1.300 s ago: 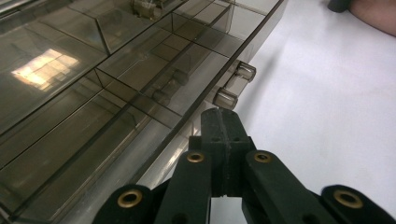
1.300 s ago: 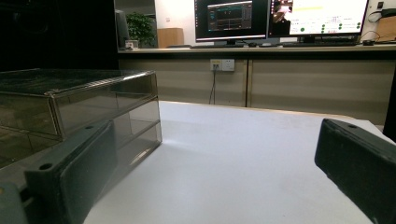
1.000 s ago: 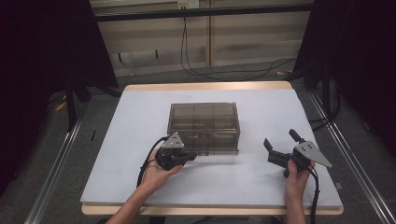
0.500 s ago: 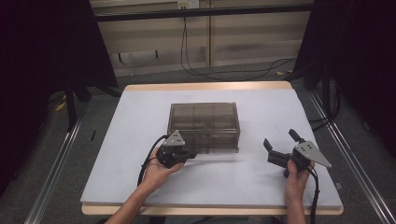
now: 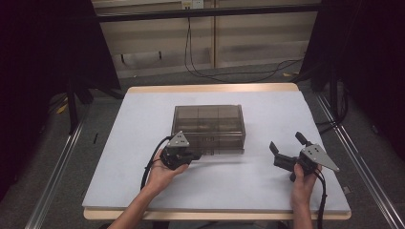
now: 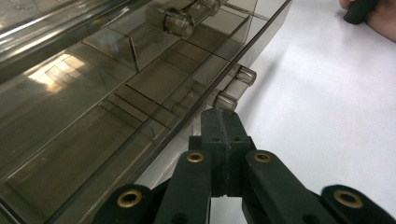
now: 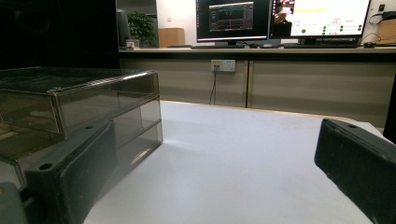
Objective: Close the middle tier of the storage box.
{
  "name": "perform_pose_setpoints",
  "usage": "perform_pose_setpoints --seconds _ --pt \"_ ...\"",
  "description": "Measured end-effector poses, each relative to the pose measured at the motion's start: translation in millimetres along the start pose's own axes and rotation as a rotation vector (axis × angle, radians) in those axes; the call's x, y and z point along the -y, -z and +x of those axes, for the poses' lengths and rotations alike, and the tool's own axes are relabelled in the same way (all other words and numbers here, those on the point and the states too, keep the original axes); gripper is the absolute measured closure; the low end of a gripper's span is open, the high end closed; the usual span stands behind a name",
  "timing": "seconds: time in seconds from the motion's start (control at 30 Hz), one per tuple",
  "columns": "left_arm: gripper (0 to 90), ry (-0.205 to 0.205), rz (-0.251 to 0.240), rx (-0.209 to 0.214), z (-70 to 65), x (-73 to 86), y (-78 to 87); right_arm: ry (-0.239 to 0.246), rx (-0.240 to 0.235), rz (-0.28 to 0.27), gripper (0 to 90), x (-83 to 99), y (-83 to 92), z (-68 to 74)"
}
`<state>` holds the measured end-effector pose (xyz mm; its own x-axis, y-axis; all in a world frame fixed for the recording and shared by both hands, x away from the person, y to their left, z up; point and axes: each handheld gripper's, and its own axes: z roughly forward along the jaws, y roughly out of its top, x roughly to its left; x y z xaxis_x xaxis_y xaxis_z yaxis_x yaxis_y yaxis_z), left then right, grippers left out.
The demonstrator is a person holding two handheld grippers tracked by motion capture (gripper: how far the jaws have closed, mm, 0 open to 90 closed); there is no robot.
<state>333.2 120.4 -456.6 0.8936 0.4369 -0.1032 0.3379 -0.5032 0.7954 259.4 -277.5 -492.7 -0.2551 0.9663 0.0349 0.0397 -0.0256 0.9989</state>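
A smoky see-through drawer box stands in the middle of the white table. My left gripper lies at the box's front left corner, held in a hand. In the left gripper view its jaws are shut, pressed flat together, with their tip right below a clear drawer handle on the box front; whether they touch it I cannot tell. My right gripper rests to the right of the box, apart from it and open. Between its fingers there is nothing, and the box stands to their left.
The person's other hand shows at the far side of the white surface. Beyond the table's far edge stand a long desk with monitors and a wall socket. Cables trail on the floor behind the table.
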Motion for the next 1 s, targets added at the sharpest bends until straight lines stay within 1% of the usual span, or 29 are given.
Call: perform_pose_setpoints --seconds 0.1,0.13,0.17,0.23,0.27,0.3,0.4,0.47,0.7,0.77,0.8,0.9,0.93,1.0 --pt "90.0 0.004 0.01 0.001 0.5 -0.2 0.6 0.0 0.002 0.003 0.0 0.0 0.2 0.2" --pt "90.0 0.005 0.007 -0.007 0.6 -0.3 0.3 0.0 0.002 0.002 0.0 0.0 0.2 0.2" --pt "90.0 0.009 -0.001 -0.005 0.7 -0.2 -0.4 0.001 0.002 0.001 0.0 0.0 0.1 0.0" --pt "90.0 0.006 -0.004 -0.001 1.5 -0.3 -0.9 -0.001 0.0 0.0 0.0 0.0 0.0 0.0" --pt "90.0 -0.002 0.009 -0.008 2.0 -1.0 -0.3 0.001 0.002 0.002 0.0 0.0 0.1 0.0" --pt "90.0 0.001 0.0 -0.002 2.3 -0.7 -1.0 0.001 0.002 0.001 0.0 0.0 0.1 0.1" --pt "90.0 0.002 0.005 -0.009 2.6 -1.5 -1.0 0.0 0.0 -0.001 0.0 0.0 0.0 0.0" --pt "90.0 0.009 -0.001 -0.01 2.4 -1.5 -1.1 0.0 -0.001 -0.001 0.0 0.0 0.0 0.0" --pt "90.0 0.006 0.006 -0.016 1.9 -2.2 -0.5 -0.001 0.002 0.002 0.0 0.0 0.2 0.2" --pt "90.0 0.011 -0.002 -0.013 2.2 -2.0 -0.8 0.001 0.002 0.001 0.0 0.0 0.1 0.1" --pt "90.0 0.011 -0.001 -0.017 2.0 -2.1 -0.7 0.001 0.002 0.001 0.0 0.0 0.2 0.1" --pt "90.0 0.009 -0.006 -0.012 2.8 -2.1 -0.9 -0.001 0.002 0.003 0.0 0.0 0.2 0.1" --pt "90.0 0.011 0.003 -0.021 3.9 -2.2 0.0 -0.001 -0.001 0.0 0.0 0.0 0.0 0.0" --pt "90.0 0.018 -0.009 -0.025 5.5 -1.5 -0.6 -0.001 0.0 0.0 0.0 0.0 0.0 0.0"
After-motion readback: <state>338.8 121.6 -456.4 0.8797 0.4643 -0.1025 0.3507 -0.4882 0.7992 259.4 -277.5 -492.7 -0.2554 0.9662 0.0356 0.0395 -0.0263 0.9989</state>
